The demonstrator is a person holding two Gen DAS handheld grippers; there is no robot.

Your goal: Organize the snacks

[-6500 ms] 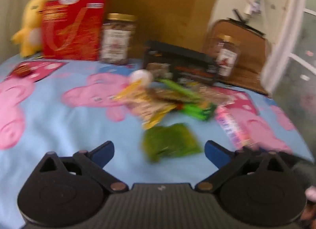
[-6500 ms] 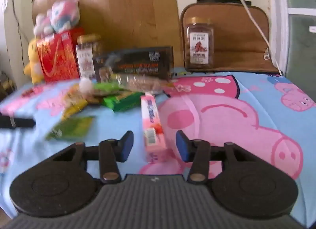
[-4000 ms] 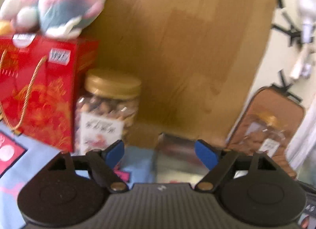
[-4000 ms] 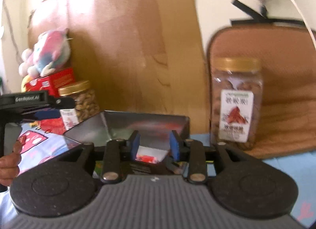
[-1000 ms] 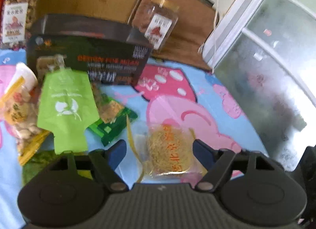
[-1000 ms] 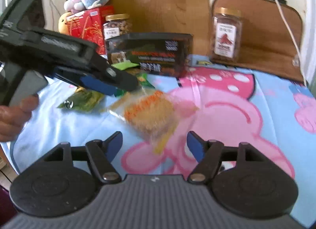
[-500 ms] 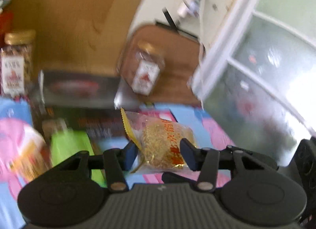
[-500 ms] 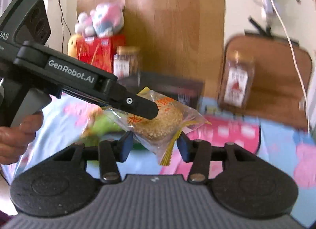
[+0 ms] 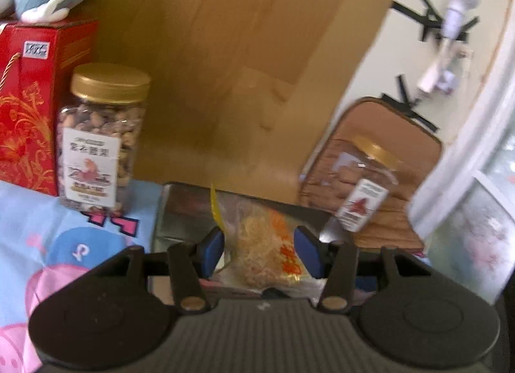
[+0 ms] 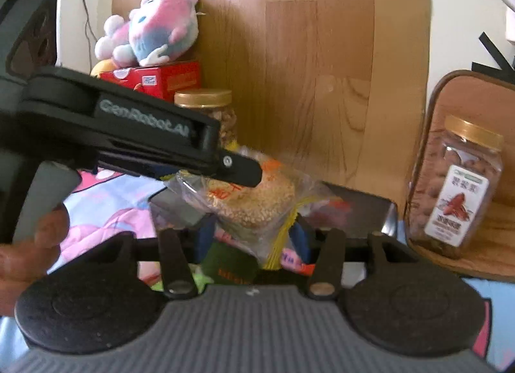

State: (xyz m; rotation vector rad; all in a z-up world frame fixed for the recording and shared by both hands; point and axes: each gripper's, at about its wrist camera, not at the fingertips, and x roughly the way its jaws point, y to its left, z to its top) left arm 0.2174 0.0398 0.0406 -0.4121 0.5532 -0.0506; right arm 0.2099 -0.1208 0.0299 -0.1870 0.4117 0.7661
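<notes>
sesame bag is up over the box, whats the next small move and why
Probably finish the release. The sesame bag hangs between the pads of the left tool and also between the right tool pads, both opening, right above the open dark box. Opening wider should let it drop in.

L tongs (image 10: 244, 173) hold sesame snack bag (image 10: 254, 202) over dark box (image 10: 363, 212), R tongs (image 10: 254, 237) opening round it.

Bright daylight, motion blur, curved fisheye edges.
</notes>
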